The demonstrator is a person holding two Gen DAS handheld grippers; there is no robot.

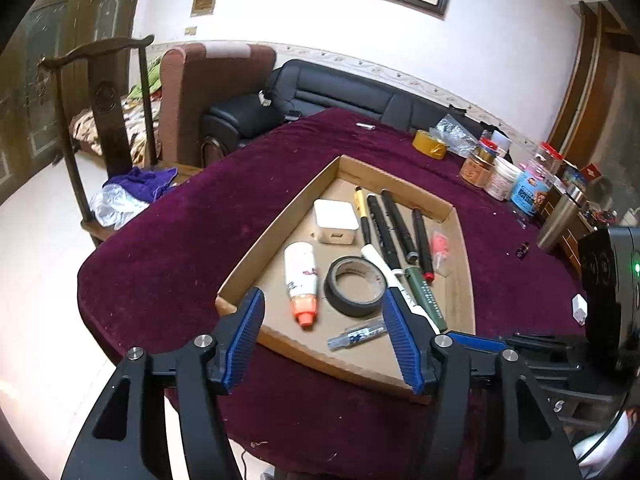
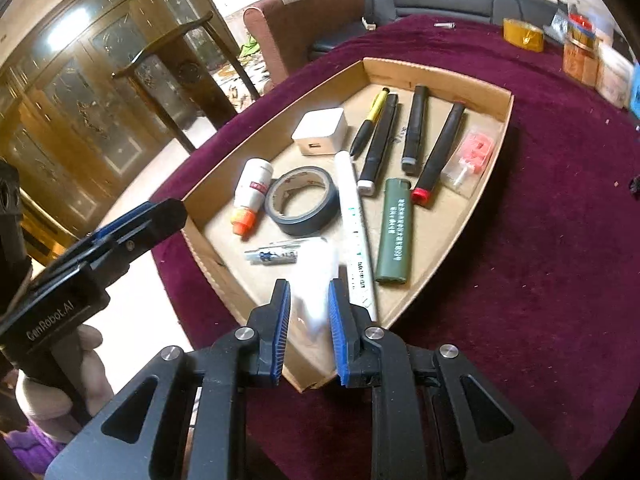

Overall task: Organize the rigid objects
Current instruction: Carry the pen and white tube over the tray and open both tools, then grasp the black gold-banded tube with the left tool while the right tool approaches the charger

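White and blurred, a small light object [image 2: 316, 296] sits pinched between the right gripper [image 2: 309, 316]'s closed blue pads over the near corner of the cardboard tray [image 2: 505, 120]; it looks rigid and smooth, so I judge a mid-body hold safest against slipping. Beyond it lie a white pen [image 2: 354, 216], green lighter [image 2: 394, 232], tape roll [image 2: 303, 200] and markers, while the left gripper [image 1: 324, 336] hangs wide open, empty, above the tray's near edge.

We see our left tool [image 1: 324, 336] spread wide at 6 o'clock over the cardboard tray [image 1: 276, 236] on the table [image 1: 248, 160], tape roll [image 1: 354, 286] and glue bottle [image 1: 301, 280] between its fingers.
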